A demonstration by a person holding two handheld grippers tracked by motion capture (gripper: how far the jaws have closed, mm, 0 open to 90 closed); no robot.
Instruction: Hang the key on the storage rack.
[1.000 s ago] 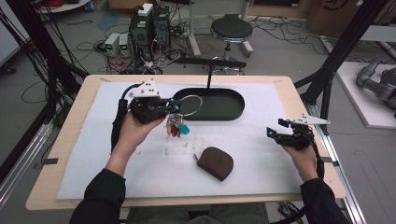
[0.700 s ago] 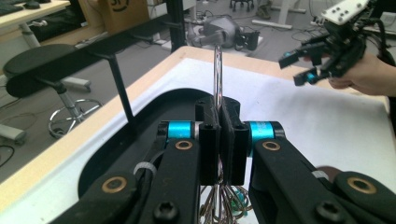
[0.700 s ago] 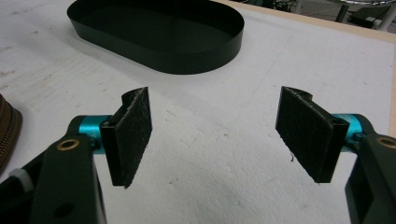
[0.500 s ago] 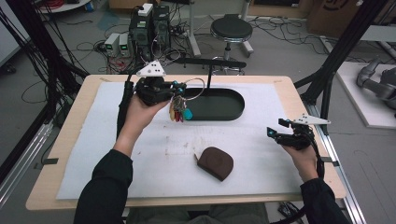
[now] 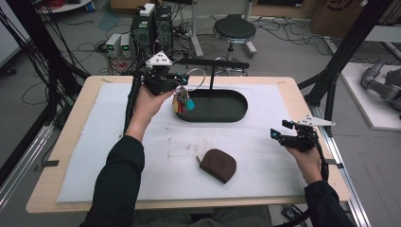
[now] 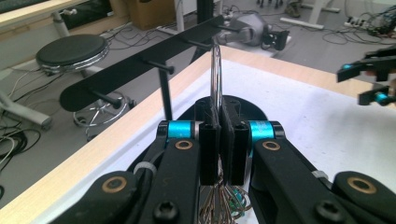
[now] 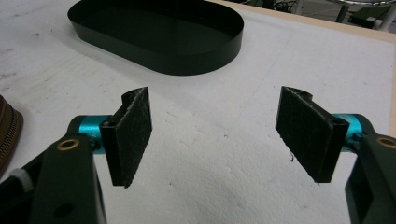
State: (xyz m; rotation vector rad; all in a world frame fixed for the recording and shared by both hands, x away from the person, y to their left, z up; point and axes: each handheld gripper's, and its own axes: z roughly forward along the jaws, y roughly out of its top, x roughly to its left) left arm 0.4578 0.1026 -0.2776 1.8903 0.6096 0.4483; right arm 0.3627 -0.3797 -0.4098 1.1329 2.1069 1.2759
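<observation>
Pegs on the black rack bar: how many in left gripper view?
3 visible: one near the bar's left end, one mid-bar above the post, one by the key ring. More may be hidden beyond.

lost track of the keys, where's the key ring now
In the high view the key ring is pinched in the left claw, held up near the black rack, above the tray's left end.
</observation>
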